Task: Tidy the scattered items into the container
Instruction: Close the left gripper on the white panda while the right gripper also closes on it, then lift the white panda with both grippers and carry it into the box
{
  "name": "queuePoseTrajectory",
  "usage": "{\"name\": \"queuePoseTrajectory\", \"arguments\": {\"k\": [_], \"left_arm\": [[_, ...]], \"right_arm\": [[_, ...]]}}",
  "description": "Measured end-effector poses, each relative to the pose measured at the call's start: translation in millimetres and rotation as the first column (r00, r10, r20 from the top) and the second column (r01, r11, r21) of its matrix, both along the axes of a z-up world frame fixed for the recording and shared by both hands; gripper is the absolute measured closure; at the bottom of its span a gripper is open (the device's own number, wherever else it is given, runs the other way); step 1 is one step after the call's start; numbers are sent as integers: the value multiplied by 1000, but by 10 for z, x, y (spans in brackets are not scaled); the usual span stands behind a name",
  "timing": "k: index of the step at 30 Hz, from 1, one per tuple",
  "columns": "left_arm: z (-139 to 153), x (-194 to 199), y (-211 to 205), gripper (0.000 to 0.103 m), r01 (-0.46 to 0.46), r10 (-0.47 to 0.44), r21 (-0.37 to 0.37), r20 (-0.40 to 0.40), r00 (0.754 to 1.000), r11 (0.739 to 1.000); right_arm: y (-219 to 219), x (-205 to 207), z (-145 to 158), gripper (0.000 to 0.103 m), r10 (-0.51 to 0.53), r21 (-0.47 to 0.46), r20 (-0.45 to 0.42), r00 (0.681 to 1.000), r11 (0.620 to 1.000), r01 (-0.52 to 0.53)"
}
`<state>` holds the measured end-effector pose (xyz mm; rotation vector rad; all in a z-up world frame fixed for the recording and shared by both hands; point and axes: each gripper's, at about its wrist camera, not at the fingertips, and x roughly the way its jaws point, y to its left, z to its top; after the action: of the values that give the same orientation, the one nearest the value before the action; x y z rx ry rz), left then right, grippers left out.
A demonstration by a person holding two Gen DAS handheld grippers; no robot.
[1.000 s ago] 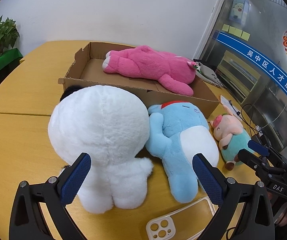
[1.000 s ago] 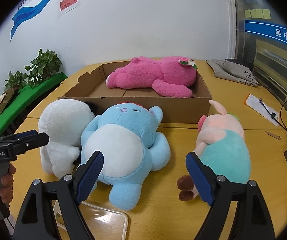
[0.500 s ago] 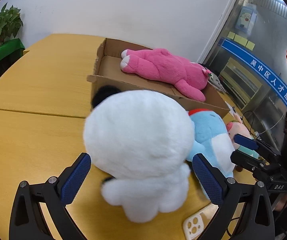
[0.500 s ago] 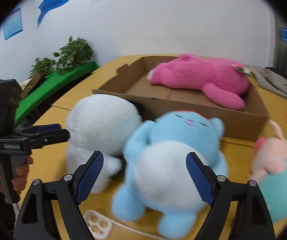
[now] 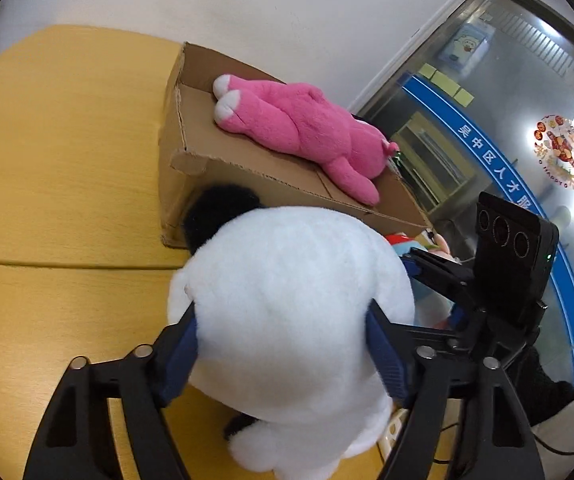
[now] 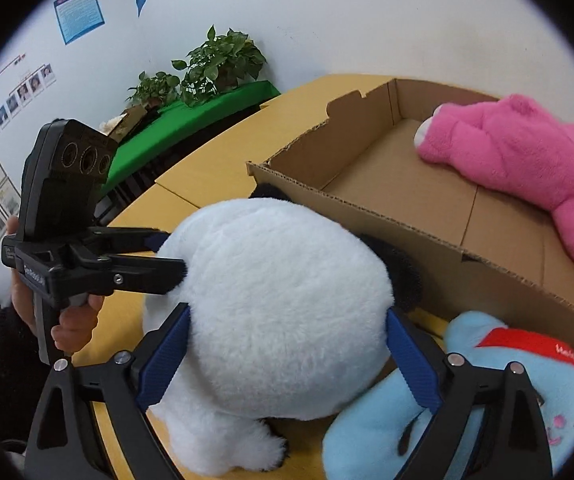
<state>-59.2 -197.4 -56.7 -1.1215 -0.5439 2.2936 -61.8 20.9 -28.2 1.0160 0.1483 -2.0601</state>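
Whereas a second before both tongs had hung spread wide and short of the toys, each pair now straddled the white plush (image 5: 287, 312). The left tongs (image 5: 283, 344) were clenched on it: both blue pads were sunk into the pile at its flanks. The right tongs (image 6: 287, 344) bracketed the same toy from the other side, pads touching the fur; whether they were squeezing could not be told. The white plush stood on the desk (image 5: 59, 152), its black ear against the near wall of the cardboard box (image 5: 183, 184), at the box's left corner. The pink plush (image 6: 527, 160) already lay inside the box; the blue plush (image 6: 467, 408) lay on the desk just beside the white one, touching the box wall.

The change indicated that the approach was complete and a two-handed grasp was in progress. The box floor beside the pink plush appeared free. Lifting over the wall would be the probable next step; the soft, bulky body could slip or catch on the cardboard rim.
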Motion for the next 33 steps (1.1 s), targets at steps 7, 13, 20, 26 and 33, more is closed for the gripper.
{"name": "queuePoseTrajectory", "arguments": {"k": [7,13,20,26,33], "left_arm": [[113,185,31,40,-10,9,-22,-30,999,1000],[659,284,134,40,-20,9,-71,-153,988,997],[1399,-523,203,40,-10,-15,-85,-285,958,996],[1402,-1476,117,40,-26,23,-9,-250,968,1000],[571,-2192,96,40,-77,74,-143,-22,997,987]], "right_arm": [[-86,127,-18,26,25,-8,2,1000,1000,-25],[79,215,226,37,2,-122,-22,1000,993,-5],[244,-204,1025,37,-89,-200,-194,977,979,50],[252,-1039,1342,37,-162,-174,-251,954,977,120],[-15,-1863,671,39,-163,-25,-80,983,987,162]]}}
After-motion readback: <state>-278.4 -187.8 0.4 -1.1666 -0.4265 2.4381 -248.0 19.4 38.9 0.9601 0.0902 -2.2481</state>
